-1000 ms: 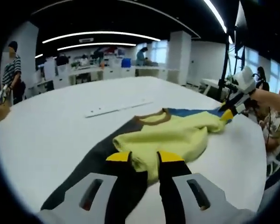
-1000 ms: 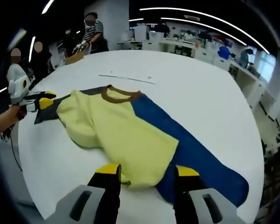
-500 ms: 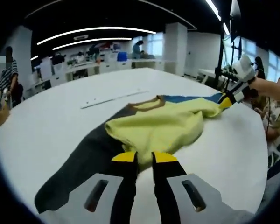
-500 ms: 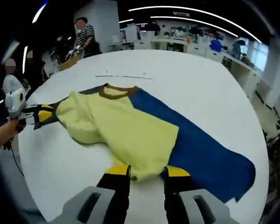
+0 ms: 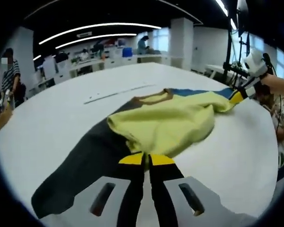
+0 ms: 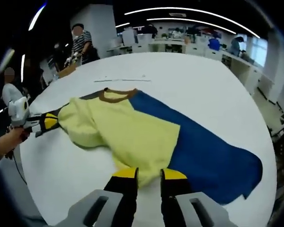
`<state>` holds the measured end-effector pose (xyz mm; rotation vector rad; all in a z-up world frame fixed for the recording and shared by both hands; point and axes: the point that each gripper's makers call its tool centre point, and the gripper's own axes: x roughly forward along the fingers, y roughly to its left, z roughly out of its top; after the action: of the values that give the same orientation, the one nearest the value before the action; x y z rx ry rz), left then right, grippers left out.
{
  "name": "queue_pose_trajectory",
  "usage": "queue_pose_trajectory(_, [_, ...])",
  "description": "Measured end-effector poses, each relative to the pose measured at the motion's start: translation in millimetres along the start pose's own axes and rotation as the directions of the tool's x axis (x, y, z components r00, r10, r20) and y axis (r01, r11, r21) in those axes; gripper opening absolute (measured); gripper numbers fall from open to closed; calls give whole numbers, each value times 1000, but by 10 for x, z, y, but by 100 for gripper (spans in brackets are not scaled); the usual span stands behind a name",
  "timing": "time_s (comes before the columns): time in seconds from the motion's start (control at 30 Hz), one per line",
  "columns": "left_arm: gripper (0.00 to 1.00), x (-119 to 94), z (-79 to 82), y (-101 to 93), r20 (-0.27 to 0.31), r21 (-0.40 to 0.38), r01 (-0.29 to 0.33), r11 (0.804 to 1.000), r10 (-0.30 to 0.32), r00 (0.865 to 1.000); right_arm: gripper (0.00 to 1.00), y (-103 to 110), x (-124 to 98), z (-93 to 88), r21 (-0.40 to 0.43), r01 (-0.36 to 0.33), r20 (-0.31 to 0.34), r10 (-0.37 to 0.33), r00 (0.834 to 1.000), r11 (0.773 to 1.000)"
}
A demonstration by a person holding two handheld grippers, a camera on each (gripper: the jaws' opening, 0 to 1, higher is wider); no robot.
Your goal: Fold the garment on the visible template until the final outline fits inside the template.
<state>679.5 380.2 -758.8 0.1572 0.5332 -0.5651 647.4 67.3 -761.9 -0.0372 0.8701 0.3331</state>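
A yellow garment [image 5: 165, 125] with a brown collar [image 5: 154, 98] lies bunched on the white table [image 5: 47, 123]. It rests on a cloth layer that is dark grey [image 5: 80, 165] on one side and blue [image 6: 203, 151] on the other. My left gripper [image 5: 146, 159] is shut on the near yellow edge. In the right gripper view my right gripper [image 6: 149, 174] has its jaws pinched on the yellow hem [image 6: 146, 158]. In the left gripper view the right gripper [image 5: 237, 96] is at the garment's far tip. In the right gripper view the left gripper [image 6: 46, 121] is at the opposite yellow end.
A thin white strip [image 5: 116, 93] lies on the table beyond the collar, also the white strip [image 6: 123, 79]. A person in a striped shirt [image 6: 80, 45] stands past the far table edge. Desks line the background. The table edge [image 6: 270, 142] curves close on the blue side.
Both pairs of jaws have closed from open to pinching the yellow cloth. Both cameras drew back slightly and more of the grey and blue cloth shows.
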Motion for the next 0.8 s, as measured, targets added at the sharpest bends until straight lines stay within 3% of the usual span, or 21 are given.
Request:
queue_pose_trajectory(0.6, [3, -8, 89, 57, 18, 33, -60, 998, 59, 998, 11, 123, -31, -8, -5, -28, 8, 28, 1000, 1000])
queue_pose_trajectory(0.8, [3, 46, 96, 32, 14, 26, -47, 999, 47, 999, 10, 111, -28, -13, -3, -24, 7, 24, 1000, 1000])
